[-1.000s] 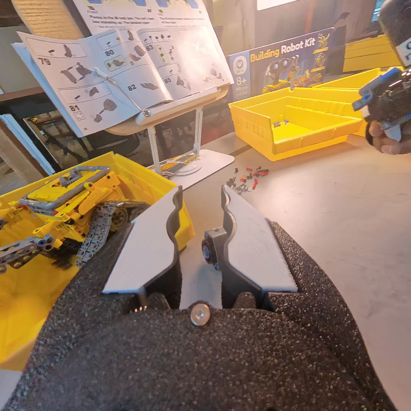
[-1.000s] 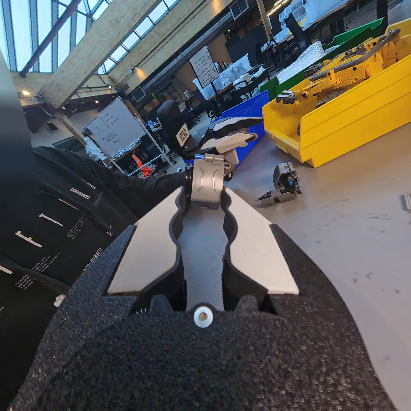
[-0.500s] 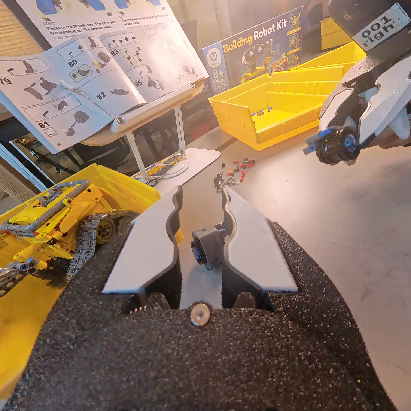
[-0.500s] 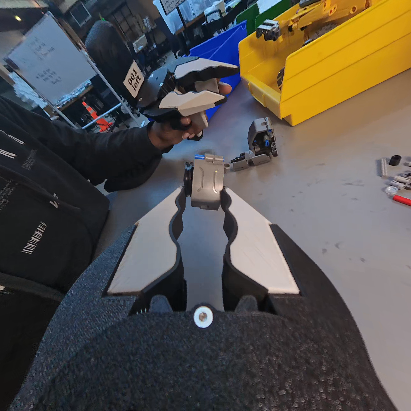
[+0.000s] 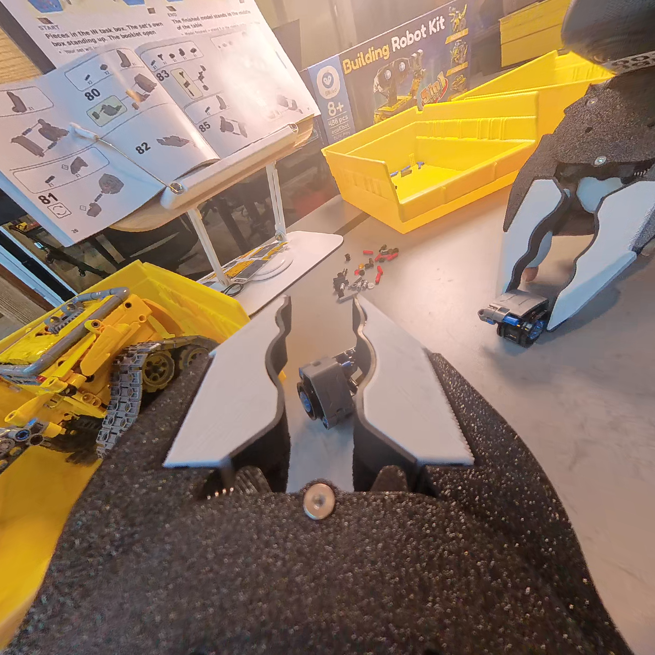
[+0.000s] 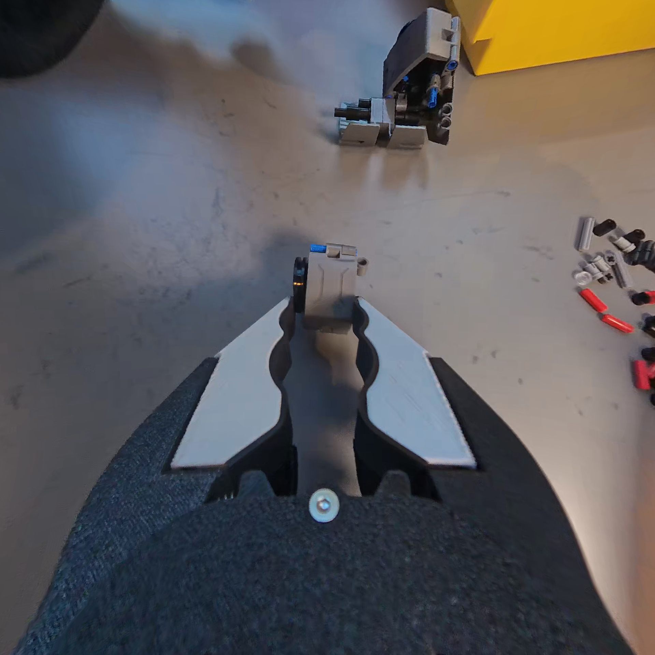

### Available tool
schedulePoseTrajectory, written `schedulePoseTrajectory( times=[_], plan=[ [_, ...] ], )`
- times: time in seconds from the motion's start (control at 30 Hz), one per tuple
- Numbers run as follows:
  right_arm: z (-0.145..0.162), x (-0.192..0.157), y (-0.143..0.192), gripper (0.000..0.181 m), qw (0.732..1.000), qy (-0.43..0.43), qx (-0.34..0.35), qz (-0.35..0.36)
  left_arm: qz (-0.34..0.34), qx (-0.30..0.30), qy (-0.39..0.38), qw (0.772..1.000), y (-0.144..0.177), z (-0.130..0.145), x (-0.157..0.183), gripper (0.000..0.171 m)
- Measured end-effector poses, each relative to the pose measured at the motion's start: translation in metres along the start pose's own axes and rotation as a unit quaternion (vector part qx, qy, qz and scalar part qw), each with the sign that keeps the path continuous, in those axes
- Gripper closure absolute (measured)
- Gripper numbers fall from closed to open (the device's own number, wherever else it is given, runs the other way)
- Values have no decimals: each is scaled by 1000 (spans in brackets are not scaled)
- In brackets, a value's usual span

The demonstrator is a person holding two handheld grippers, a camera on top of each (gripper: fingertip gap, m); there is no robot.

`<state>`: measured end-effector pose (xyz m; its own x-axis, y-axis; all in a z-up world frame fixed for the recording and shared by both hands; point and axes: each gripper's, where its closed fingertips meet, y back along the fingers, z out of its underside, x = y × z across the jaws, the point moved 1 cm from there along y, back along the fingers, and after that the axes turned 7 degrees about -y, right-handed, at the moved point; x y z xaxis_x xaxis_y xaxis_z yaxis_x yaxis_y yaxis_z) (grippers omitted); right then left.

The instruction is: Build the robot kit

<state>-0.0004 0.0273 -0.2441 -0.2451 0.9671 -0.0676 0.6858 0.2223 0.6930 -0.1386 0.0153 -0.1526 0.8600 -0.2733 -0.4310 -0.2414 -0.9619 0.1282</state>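
My right gripper (image 6: pixel 324 301) is shut on a small grey block piece (image 6: pixel 331 283) with a black wheel and a blue pin, gripped at the fingertips. In the left wrist view the right gripper (image 5: pixel 530 312) points down and the piece (image 5: pixel 517 317) is at the grey table top. My left gripper (image 5: pixel 320 301) is open and empty above the table. A second grey sub-assembly (image 5: pixel 326 388) lies on the table under the gap between its fingers, close to the right finger. It also shows in the right wrist view (image 6: pixel 400 95), apart from the held piece.
A yellow bin (image 5: pixel 198 301) at the left holds a yellow tracked vehicle model (image 5: pixel 106 354). An open instruction booklet (image 5: pixel 141 124) sits on a white stand. A kit box (image 5: pixel 390 71) and another yellow bin (image 5: pixel 443 198) stand behind. Small loose parts (image 5: pixel 365 269) lie mid-table (image 6: pixel 609 283). The gap from one gripper's tips to the other's is roughly 15 cm.
My right gripper has swung down and lowered the grey piece to the table. The left gripper has dropped out of the right wrist view. The left gripper stays open.
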Motion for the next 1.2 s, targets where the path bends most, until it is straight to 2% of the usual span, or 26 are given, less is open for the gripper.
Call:
schedulePoseTrajectory(
  times=[0.2,0.37,0.47,0.57,0.7,0.83,1.03,1.2],
  plan=[
    [3,2,-2,149,1000,23,-7,18,-9,1,3,1000,0,0,-3,137],
    [-6,4,7,131,999,0,30,10,-19,4,15,1000,2,0,-9,137],
    [-22,11,22,122,996,-22,88,14,-27,8,18,999,3,-1,-13,137],
    [-50,34,42,120,982,-44,172,58,-35,9,26,999,4,0,-17,137],
    [-97,78,68,131,948,-49,275,153,-42,2,41,998,2,5,-20,137],
    [-155,123,86,141,911,-51,350,211,-53,-4,51,997,4,9,-26,137],
    [-236,195,98,157,870,-35,401,286,-74,-8,63,995,7,12,-36,137],
    [-282,240,90,170,860,-18,394,323,-74,-11,78,994,7,17,-41,137]
  ],
)
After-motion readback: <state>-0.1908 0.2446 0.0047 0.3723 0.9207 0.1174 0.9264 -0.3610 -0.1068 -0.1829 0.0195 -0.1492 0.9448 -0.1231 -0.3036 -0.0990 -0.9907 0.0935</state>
